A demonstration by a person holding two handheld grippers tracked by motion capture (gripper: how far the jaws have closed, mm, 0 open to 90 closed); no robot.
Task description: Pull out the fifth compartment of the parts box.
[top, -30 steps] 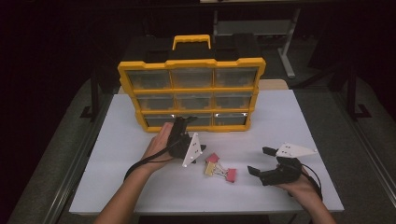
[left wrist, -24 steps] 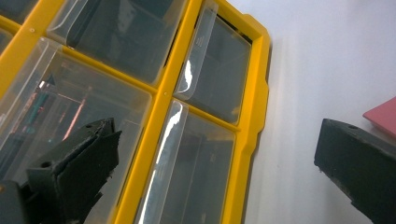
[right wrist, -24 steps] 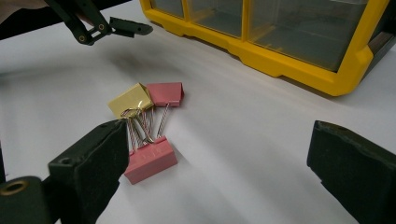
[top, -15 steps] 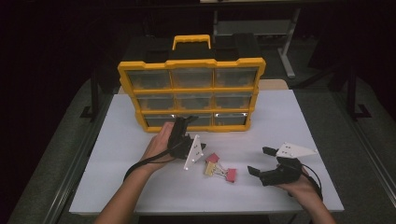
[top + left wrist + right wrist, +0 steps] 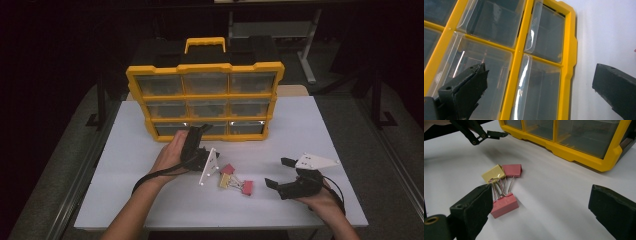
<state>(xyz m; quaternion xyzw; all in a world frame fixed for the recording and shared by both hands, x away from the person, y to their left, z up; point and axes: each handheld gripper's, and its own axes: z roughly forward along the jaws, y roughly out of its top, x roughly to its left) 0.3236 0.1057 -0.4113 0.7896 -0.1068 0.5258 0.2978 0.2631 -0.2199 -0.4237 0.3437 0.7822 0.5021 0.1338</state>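
High view: your left gripper (image 5: 199, 134) has advanced, jaws apart, to the organizer's (image 5: 205, 100) bottom-row drawer (image 5: 207, 129). Your right gripper (image 5: 280, 172), jaws apart, stays near the binder clips (image 5: 234, 180). Drawer opening likely follows.

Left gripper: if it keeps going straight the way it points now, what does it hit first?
Most likely the clear front of a bottom-row drawer in the yellow organizer. The left gripper, open, points at it from close by. Nothing lies between, though exact depth is unclear.
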